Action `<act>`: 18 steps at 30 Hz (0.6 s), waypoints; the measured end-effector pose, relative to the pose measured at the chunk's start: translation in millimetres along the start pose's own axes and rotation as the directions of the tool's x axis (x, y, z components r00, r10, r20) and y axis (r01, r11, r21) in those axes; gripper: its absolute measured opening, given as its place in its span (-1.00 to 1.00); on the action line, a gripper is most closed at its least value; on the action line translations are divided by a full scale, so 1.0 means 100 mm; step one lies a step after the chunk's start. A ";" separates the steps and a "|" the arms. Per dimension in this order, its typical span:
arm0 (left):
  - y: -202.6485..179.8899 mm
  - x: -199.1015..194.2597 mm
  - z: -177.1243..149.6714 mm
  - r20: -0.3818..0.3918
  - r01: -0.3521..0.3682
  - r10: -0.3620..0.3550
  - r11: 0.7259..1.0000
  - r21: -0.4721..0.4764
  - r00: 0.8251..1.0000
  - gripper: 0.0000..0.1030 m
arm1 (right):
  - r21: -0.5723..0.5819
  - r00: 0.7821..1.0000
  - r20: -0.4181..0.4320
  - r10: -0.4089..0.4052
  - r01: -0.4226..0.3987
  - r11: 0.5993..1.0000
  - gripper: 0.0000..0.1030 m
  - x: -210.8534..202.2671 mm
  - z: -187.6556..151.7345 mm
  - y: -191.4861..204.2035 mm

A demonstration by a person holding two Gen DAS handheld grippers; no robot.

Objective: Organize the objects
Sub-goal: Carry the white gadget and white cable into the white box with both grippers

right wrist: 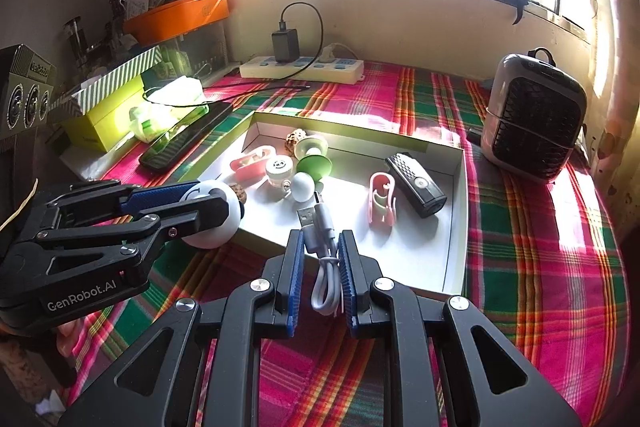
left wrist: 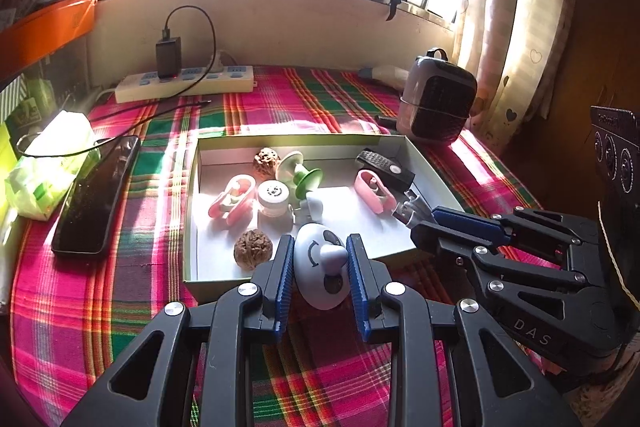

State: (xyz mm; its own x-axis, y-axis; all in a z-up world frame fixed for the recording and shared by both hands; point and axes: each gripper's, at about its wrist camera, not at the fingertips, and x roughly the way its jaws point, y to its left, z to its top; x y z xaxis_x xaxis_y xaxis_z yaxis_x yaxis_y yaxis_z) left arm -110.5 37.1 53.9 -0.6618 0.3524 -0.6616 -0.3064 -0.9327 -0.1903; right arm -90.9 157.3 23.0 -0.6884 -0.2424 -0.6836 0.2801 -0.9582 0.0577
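Note:
A shallow white box [left wrist: 191, 211] lies on the plaid cloth, holding two walnuts [left wrist: 253, 249], two pink clips [left wrist: 374, 190], a small white jar [left wrist: 273, 195], a green-and-white spool [left wrist: 301, 174] and a black fob [left wrist: 385, 167]. My left gripper [left wrist: 320, 242] is shut on a white egg-shaped panda toy [left wrist: 323, 277], held just above the box's near edge. My right gripper [right wrist: 321, 235] is shut on a coiled grey USB cable [right wrist: 323, 243], whose plug [right wrist: 307, 215] sticks out over the box [right wrist: 460, 223]. Seen from the right wrist, the panda toy [right wrist: 212, 223] is at the left.
A black phone [left wrist: 96, 197] and a tissue pack [left wrist: 48, 163] lie left of the box. A power strip [left wrist: 184, 83] with a charger sits by the back wall. A small heater [left wrist: 438, 97] stands at the back right. Shelves and boxes [right wrist: 120, 107] crowd the left side.

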 end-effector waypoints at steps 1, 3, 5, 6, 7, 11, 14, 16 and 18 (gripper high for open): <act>0.00 0.02 0.01 0.000 -0.002 0.002 1.000 -0.001 1.000 -0.53 | 0.002 1.000 0.000 -0.004 0.004 1.000 -0.63 0.02 0.04 -0.01; 0.01 0.05 0.04 -0.002 -0.002 0.002 1.000 0.003 1.000 -0.53 | -0.003 1.000 0.000 -0.015 0.015 1.000 -0.63 0.06 0.09 -0.02; 0.02 0.10 0.06 -0.006 -0.008 0.008 1.000 0.003 1.000 -0.53 | -0.007 1.000 -0.001 -0.025 0.025 1.000 -0.63 0.11 0.15 -0.03; 0.03 0.13 0.07 -0.009 -0.009 0.009 1.000 0.000 1.000 -0.53 | -0.008 1.000 -0.001 -0.030 0.030 1.000 -0.63 0.13 0.18 -0.04; 0.04 0.15 0.08 -0.012 -0.008 0.008 1.000 -0.004 1.000 -0.53 | -0.006 0.999 -0.002 -0.033 0.033 0.999 -0.63 0.15 0.20 -0.05; 0.05 0.23 0.11 -0.022 -0.009 0.009 1.000 -0.002 1.000 -0.53 | -0.001 0.999 -0.010 -0.040 0.040 0.999 -0.63 0.27 0.30 -0.10; 0.08 0.29 0.13 -0.029 -0.011 0.011 1.000 -0.005 1.000 -0.53 | 0.001 0.999 -0.022 -0.046 0.046 0.999 -0.63 0.37 0.37 -0.14; 0.09 0.33 0.14 -0.032 -0.009 0.009 1.000 -0.009 0.999 -0.53 | 0.005 0.998 -0.031 -0.049 0.050 0.999 -0.63 0.44 0.41 -0.17; 0.10 0.37 0.15 -0.038 -0.011 0.011 1.000 -0.006 0.999 -0.53 | 0.014 0.998 -0.038 -0.045 0.045 0.999 -0.63 0.51 0.46 -0.20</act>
State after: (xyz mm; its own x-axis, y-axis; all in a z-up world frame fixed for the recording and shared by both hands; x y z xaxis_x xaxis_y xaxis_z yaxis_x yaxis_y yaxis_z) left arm -148.4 42.4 38.1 -0.6384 0.3391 -0.6909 -0.2950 -0.9370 -0.1873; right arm -162.4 157.4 20.2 -0.6745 -0.1932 -0.7126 0.2393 -0.9703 0.0366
